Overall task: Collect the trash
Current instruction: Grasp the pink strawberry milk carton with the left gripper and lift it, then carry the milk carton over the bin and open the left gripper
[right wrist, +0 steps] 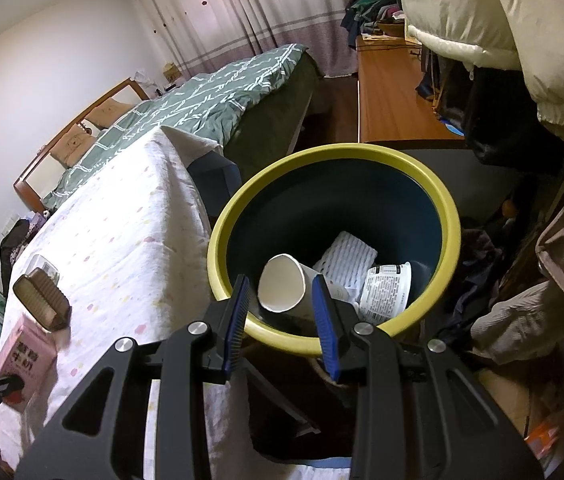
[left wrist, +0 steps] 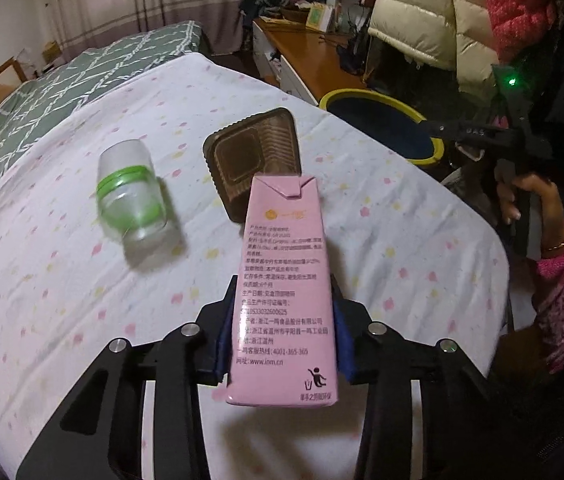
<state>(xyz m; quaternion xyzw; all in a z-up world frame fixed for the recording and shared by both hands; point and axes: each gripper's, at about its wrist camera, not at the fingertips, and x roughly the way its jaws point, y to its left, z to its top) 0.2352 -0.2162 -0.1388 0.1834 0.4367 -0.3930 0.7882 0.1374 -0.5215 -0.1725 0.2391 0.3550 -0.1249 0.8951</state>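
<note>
My left gripper point(left wrist: 282, 300) is shut on a pink milk carton point(left wrist: 282, 280), held above the table; the carton also shows in the right wrist view point(right wrist: 22, 356). A clear bottle with a green band point(left wrist: 134, 196) lies on the tablecloth to its left. A brown plastic tray point(left wrist: 254, 160) sits just beyond the carton and shows again in the right wrist view point(right wrist: 42, 300). My right gripper point(right wrist: 282, 292) is open and empty, over the near rim of the yellow-rimmed bin point(right wrist: 234, 216). The bin holds a white paper cup point(right wrist: 282, 288), a printed tub point(right wrist: 385, 292) and white foam point(right wrist: 349, 260).
The table point(left wrist: 82, 300) has a white flowered cloth. The bin point(left wrist: 341, 96) stands off the table's right edge. A bed with a green quilt point(right wrist: 202, 96) lies behind, a wooden cabinet point(right wrist: 393, 96) to the right, and jackets point(right wrist: 481, 20) hang above it.
</note>
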